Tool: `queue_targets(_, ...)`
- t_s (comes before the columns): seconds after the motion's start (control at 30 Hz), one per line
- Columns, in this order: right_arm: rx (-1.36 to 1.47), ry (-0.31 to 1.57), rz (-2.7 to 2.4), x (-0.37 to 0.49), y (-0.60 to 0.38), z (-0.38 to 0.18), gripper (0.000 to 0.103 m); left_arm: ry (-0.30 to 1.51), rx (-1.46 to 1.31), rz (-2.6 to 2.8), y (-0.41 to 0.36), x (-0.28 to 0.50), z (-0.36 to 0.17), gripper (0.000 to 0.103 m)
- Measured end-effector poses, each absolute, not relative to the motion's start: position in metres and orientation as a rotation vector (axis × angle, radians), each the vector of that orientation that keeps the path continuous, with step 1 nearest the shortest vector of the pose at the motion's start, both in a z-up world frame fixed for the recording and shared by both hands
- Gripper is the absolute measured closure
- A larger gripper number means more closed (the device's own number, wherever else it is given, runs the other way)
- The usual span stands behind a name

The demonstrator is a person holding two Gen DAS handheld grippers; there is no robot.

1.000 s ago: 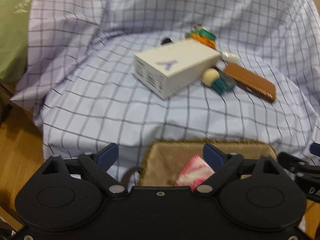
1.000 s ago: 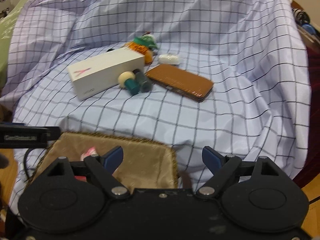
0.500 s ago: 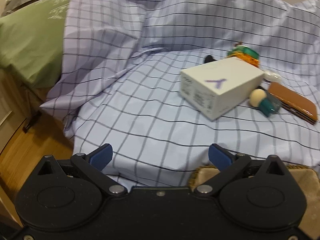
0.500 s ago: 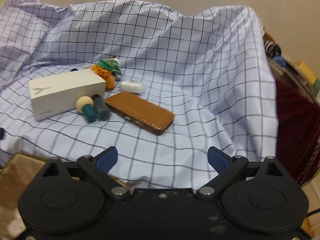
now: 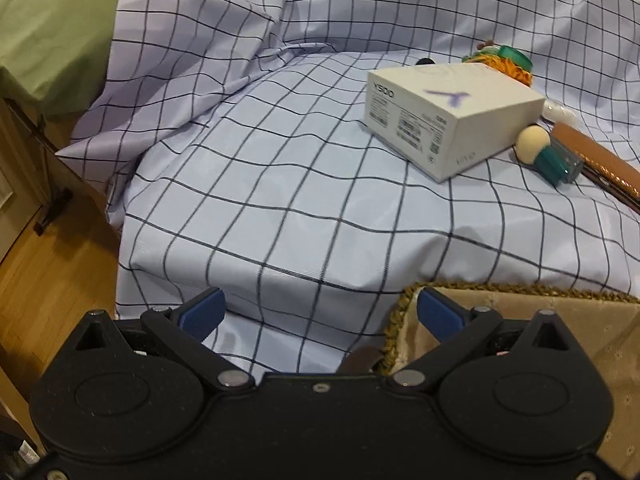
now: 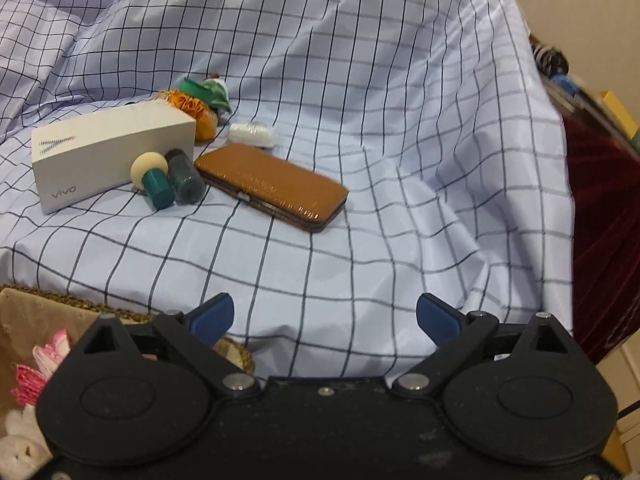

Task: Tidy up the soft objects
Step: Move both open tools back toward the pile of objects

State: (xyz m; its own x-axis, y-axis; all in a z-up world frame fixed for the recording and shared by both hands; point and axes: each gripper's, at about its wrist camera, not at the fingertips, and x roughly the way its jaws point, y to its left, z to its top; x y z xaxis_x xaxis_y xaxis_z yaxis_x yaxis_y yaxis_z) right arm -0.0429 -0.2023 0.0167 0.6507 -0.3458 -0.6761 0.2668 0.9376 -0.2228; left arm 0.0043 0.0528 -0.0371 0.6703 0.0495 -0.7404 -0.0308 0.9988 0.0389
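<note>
Checked sheet (image 5: 304,184) draped in folds over the whole surface, hanging over its near edge. White box (image 6: 108,156) lying flat at far centre, "vivo" printed on its near side. Brown case (image 6: 272,186) to the right of the box, closed, set at an angle. Green pillow (image 5: 48,28) at far left, partly under the sheet. Wooden floor (image 5: 44,280) at near left. Dark red cloth (image 6: 600,216) at the right, beyond the sheet's edge. Plain pale wall (image 6: 580,4) at far right.
</note>
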Motion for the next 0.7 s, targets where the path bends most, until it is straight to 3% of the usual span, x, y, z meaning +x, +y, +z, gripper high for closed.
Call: queue_targets(0.7, -0.118, 0.781, -0.325, -0.044, -0.203, 0.009, 0.004, 0.783, 0.029, 0.024, 0.057, 0.006, -0.028, 0.003)
